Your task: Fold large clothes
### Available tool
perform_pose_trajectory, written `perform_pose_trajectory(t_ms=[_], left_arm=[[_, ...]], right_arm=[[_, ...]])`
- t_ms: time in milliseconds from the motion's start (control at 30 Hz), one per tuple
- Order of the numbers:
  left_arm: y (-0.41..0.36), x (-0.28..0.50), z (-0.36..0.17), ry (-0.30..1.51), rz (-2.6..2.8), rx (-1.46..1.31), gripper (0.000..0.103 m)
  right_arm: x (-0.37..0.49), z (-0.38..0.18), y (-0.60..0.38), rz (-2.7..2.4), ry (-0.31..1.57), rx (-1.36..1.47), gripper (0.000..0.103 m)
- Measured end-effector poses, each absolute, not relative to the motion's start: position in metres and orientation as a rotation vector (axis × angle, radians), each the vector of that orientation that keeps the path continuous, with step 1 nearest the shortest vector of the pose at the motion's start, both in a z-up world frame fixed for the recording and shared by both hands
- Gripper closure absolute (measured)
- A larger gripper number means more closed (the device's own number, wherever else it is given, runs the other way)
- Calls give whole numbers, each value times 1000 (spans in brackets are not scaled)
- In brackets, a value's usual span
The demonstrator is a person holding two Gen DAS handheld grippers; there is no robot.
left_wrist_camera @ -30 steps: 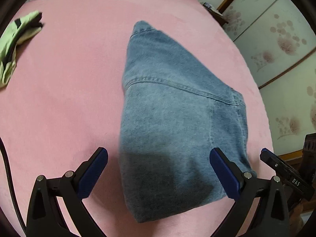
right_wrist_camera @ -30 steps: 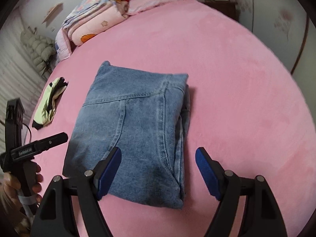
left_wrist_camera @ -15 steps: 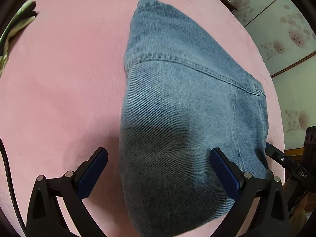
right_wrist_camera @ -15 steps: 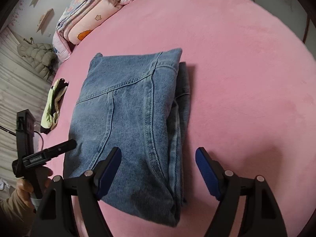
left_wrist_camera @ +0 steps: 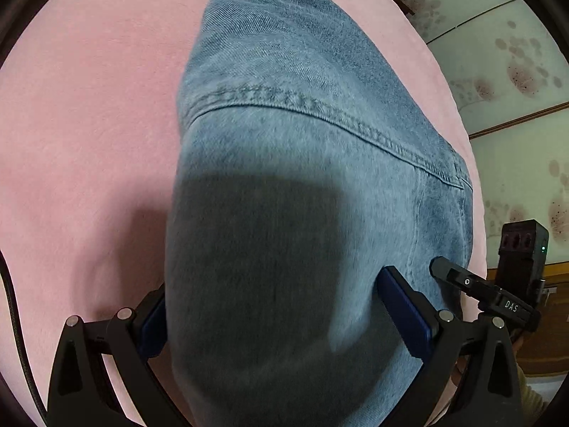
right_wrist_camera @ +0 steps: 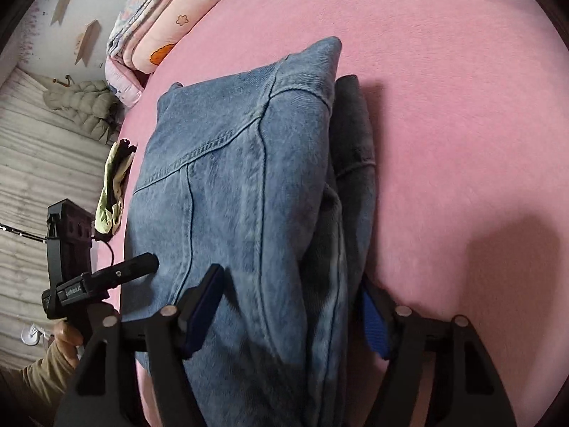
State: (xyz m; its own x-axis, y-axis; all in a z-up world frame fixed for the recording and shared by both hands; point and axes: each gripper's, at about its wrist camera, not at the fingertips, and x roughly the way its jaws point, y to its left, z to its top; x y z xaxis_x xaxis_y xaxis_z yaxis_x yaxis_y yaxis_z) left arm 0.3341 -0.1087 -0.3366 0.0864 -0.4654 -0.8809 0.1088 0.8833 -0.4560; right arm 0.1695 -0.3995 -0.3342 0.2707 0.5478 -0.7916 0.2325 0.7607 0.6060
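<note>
Folded blue jeans point(left_wrist_camera: 302, 142) lie on the pink bed point(left_wrist_camera: 89, 142). My left gripper point(left_wrist_camera: 277, 316) is low over their near left corner, open. Its left finger point(left_wrist_camera: 153, 320) is partly hidden past the denim's edge and its right finger point(left_wrist_camera: 402, 313) rests over the cloth. My right gripper point(right_wrist_camera: 288, 320) straddles the thick folded edge of the jeans point(right_wrist_camera: 249, 178) at their near right. Its jaws are closing with the denim between them, and the pads do not visibly press on it. Each gripper also shows in the other's view: the right gripper point(left_wrist_camera: 480, 295) and the left gripper point(right_wrist_camera: 106, 277).
A green garment point(right_wrist_camera: 113, 185) lies on the bed left of the jeans. Folded quilts point(right_wrist_camera: 160, 25) are stacked at the bed's head, with a puffy jacket point(right_wrist_camera: 81, 103) beyond. Patterned wall panels point(left_wrist_camera: 515, 71) stand past the bed's right side. A hand point(right_wrist_camera: 67, 334) holds the left gripper.
Both grippers sank toward the jeans, which now fill each view and sit between the fingers. The right gripper's fingers have come closer together.
</note>
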Motion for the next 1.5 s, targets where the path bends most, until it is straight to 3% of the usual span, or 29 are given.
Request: perform_pose_trajectory(t_ms=[233,500,633,1133,1500], left_arm=[[-108,337,-342,1428,-458,-297,8],[-123,323,-311,1359,-417,-201,42],[-125,317,-286,1323,-387,-180,51],[-72,249,-135,1255,-331,-179,53],[37,199,-22,1160,-208,-213,53]], right_arm=[[178,-345,-401,332,1306,779,59],[183,-308,-380,294,1287,594,79],[186,-286,-368,272,1279,508,82],[162,-143,-318,374,1200,376,85],[176,-49,-232,548,1101,306,85]])
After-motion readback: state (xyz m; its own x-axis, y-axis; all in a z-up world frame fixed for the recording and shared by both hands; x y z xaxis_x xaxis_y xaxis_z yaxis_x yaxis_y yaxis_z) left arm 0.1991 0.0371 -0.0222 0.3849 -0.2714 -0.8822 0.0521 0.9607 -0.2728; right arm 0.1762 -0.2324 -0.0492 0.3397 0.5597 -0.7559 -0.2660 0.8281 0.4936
